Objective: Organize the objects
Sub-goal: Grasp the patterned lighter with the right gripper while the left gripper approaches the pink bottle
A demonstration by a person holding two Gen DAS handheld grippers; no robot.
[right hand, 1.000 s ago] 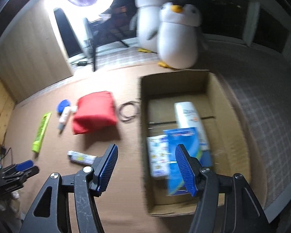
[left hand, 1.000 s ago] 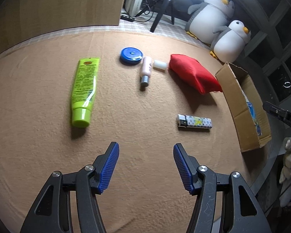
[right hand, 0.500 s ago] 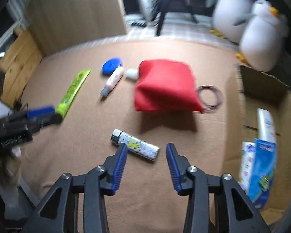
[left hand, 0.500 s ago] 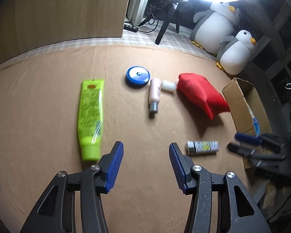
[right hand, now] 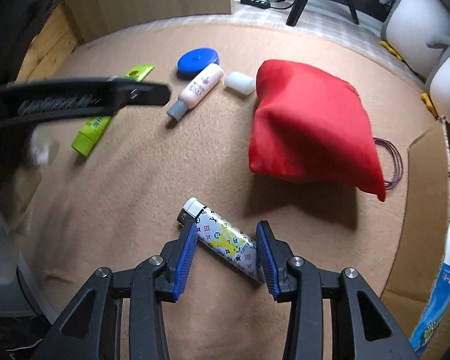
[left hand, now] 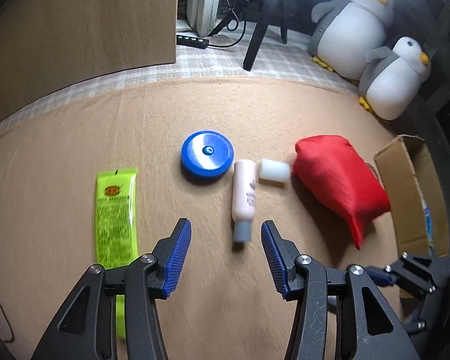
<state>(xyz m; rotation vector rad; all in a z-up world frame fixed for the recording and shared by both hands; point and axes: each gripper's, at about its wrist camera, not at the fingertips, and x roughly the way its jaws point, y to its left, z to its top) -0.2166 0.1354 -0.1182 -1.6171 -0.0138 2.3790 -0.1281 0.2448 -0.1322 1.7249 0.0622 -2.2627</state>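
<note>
My left gripper (left hand: 226, 240) is open, its blue pads either side of the grey cap of a pink bottle (left hand: 244, 193) lying on the tan cloth. Beside the bottle lie a blue round tin (left hand: 207, 157), a white cap (left hand: 274, 171), a green tube (left hand: 116, 213) and a red pouch (left hand: 339, 177). My right gripper (right hand: 226, 243) is open, its pads straddling a patterned lighter (right hand: 222, 238) lying on the cloth; they do not grip it. The bottle (right hand: 199, 88), tin (right hand: 198, 60), tube (right hand: 96, 126) and pouch (right hand: 312, 129) also show in the right wrist view.
A cardboard box (right hand: 429, 198) with packets inside stands at the right, also showing in the left wrist view (left hand: 411, 198). Thin wire loops (right hand: 393, 162) lie by the pouch. Two plush penguins (left hand: 363, 39) sit beyond the cloth. A wooden panel (left hand: 84, 21) stands at the back left.
My left gripper has moved forward toward the pink bottle. My right gripper has swung from above the box down to the lighter, which now lies between its pads.
</note>
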